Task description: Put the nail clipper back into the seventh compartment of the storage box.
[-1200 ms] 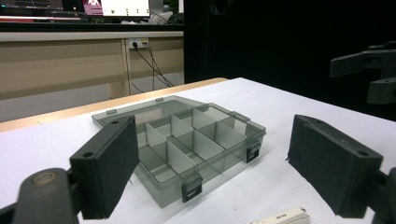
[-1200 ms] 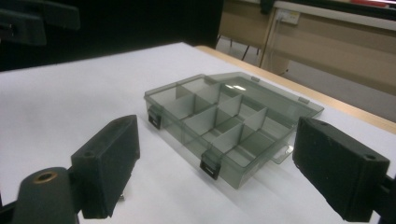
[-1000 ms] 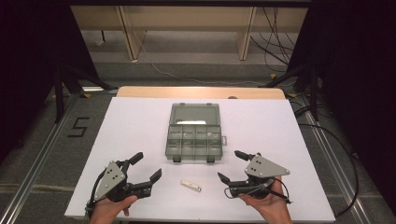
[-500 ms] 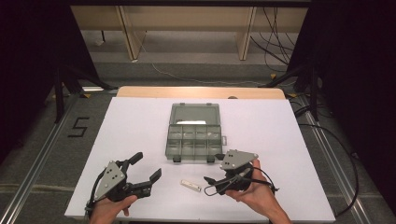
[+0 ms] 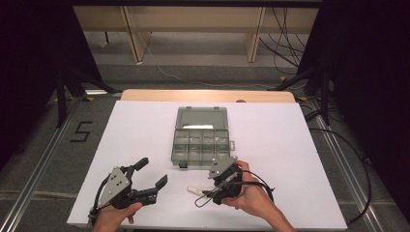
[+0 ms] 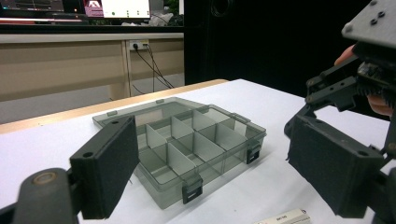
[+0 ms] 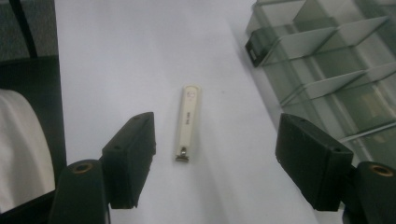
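Observation:
A small cream nail clipper (image 5: pixel 195 190) (image 7: pixel 187 122) lies flat on the white table, in front of an open grey compartment box (image 5: pixel 200 142) (image 6: pixel 187 140) (image 7: pixel 336 60). My right gripper (image 5: pixel 212 189) (image 7: pixel 217 161) points at the clipper from its right. Its jaws have just been closing and stand open, with the clipper's near end lying between their tips, untouched. My left gripper (image 5: pixel 153 171) (image 6: pixel 219 172) rests open and empty at the table's front left, facing the box. The clipper's end (image 6: pixel 286 217) and the right gripper (image 6: pixel 355 79) also show in the left gripper view.
The white table top (image 5: pixel 290 145) has bare room on both sides of the box. The box's lid (image 5: pixel 201 117) lies open at the back. Cables (image 5: pixel 290 29) run over the floor behind the table, and the front edge is close to both hands.
The right hand has moved left from the front right toward the clipper and turned its gripper onto it. The left gripper has stayed put.

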A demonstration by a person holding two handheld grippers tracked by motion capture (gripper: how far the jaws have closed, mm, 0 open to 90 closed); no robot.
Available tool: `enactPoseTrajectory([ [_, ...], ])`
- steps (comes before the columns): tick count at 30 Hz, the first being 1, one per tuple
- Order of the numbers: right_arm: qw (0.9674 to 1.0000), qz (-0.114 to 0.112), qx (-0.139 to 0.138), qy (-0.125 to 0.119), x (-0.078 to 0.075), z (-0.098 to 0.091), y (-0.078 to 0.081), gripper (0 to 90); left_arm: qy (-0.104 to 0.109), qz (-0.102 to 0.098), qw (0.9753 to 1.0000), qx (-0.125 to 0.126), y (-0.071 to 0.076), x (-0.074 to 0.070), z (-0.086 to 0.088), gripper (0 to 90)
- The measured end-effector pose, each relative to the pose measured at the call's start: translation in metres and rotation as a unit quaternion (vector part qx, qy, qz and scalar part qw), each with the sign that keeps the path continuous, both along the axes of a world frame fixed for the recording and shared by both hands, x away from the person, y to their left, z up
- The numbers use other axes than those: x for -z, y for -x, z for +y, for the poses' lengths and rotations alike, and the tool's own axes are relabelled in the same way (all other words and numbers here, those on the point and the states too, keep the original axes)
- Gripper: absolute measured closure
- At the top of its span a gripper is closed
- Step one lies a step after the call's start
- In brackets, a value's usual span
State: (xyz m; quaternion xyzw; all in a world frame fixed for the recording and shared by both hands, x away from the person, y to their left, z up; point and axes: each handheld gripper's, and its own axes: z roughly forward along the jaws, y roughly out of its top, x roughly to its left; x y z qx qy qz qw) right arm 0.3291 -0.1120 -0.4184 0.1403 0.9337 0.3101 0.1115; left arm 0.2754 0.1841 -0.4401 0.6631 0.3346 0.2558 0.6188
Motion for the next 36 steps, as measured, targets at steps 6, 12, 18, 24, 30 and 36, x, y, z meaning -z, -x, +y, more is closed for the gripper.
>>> enactPoseTrajectory([
  [6,0.9986,0.021,-0.019,0.045,0.010,0.015,-0.005,32.5,0.003,-0.001,1.0000,0.000,0.000,0.000,0.000,15.7],
  [12,0.9960,0.042,-0.028,0.073,0.019,0.026,-0.008,36.6,0.004,-0.001,1.0000,0.000,0.000,-0.001,0.000,15.7],
  [18,0.9923,0.064,-0.031,0.101,0.027,0.036,-0.013,42.4,0.008,-0.003,1.0000,0.003,0.000,0.000,0.000,15.7],
  [24,0.9887,0.080,-0.029,0.123,0.034,0.042,-0.018,50.7,0.006,-0.002,1.0000,0.002,0.001,-0.001,0.001,15.7],
  [30,0.9860,0.101,-0.025,0.130,0.038,0.046,-0.020,58.1,0.006,0.006,1.0000,0.001,-0.001,0.001,0.001,15.7],
  [36,0.9842,0.107,-0.025,0.139,0.039,0.049,-0.023,64.5,0.012,-0.001,0.9999,0.000,0.001,-0.002,0.003,15.7],
])
